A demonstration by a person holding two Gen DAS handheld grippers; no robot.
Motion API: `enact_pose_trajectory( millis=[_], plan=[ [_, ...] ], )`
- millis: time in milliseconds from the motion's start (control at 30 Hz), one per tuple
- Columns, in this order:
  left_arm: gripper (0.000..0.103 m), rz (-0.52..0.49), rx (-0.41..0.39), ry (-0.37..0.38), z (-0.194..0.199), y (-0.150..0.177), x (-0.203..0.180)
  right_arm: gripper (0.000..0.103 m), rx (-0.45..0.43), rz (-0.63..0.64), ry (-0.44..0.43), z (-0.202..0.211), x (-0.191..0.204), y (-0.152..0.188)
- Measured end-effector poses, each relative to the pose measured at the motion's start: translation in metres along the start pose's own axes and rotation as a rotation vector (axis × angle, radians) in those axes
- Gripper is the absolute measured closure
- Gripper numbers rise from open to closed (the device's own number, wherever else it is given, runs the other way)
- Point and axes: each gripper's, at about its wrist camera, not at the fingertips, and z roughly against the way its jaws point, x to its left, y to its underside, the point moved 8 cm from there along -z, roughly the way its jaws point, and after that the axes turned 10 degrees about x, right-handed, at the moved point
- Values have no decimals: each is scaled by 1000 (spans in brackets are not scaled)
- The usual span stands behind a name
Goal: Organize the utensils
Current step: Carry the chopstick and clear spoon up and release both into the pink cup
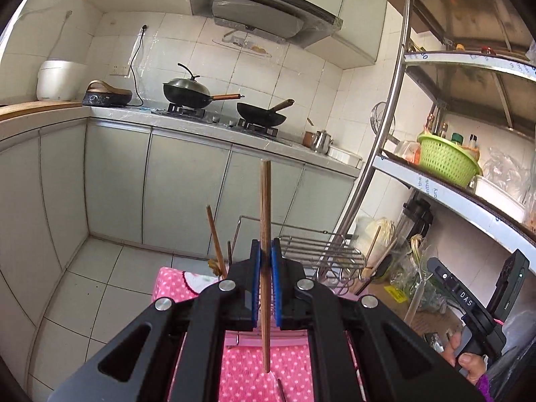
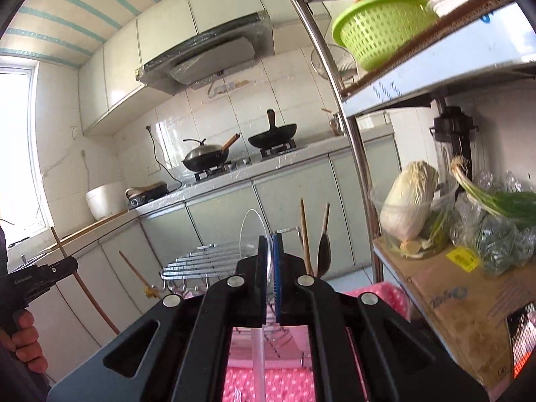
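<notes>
Wooden chopstick [image 1: 265, 234] upright, clamped between left fingers [image 1: 257, 268]

Your left gripper [image 1: 266, 251] is hiding the chopstick's [image 1: 265, 201] middle; your right gripper [image 2: 270, 251] is covering the clear spoon's [image 2: 253, 231] neck, its handle running off frame.

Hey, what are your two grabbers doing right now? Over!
Left gripper shut on chopstick. Right gripper shut on clear spoon. Rack ahead, nothing blocking.

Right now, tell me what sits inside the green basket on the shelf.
Orange-and-white packaging pokes above the green basket rim in the right wrist view; bottles stand behind the basket in the left wrist view. The perforated wall hides whatever lies deeper inside, so the rest cannot be told.
</notes>
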Motion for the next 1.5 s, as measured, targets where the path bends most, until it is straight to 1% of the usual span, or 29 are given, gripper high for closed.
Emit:
enact_pose_trajectory(
  millis=[200, 333, 467, 633, 767, 900, 967, 1167, 1333, 1500],
  plan=[
    [98, 6, -59, -25, -8, -38, 2, 100, -133, 36, 28, -14, -2, -42],
    [98, 12, -81, -33, -18, -58, 3, 100, -168, 60, 51, -35, -2, -59],
    [98, 23, -100, -40, -32, -74, 9, 100, -171, 75, 62, -60, -2, -61],
    [98, 23, -108, -69, -53, -79, 17, 100, -192, 123, 88, -81, -3, -56],
    [98, 4, -103, -113, -71, -72, 20, 100, -186, 127, 102, -92, -8, -49],
    [98, -15, -86, -131, -84, -59, 19, 100, -180, 132, 120, -98, -14, -39],
    [98, -26, -78, -140, -89, -51, 18, 100, -162, 125, 124, -100, -17, -32],
    [97, -60, -30, -122, -106, -18, 12, 100, -94, 101, 127, -107, -26, -3],
    [97, -45, 36, -116, -123, 10, 19, 100, -36, 76, 129, -110, -33, 23],
    [97, -5, 88, -120, -140, 21, 35, 100, 25, 57, 128, -117, -39, 41]
  ],
)
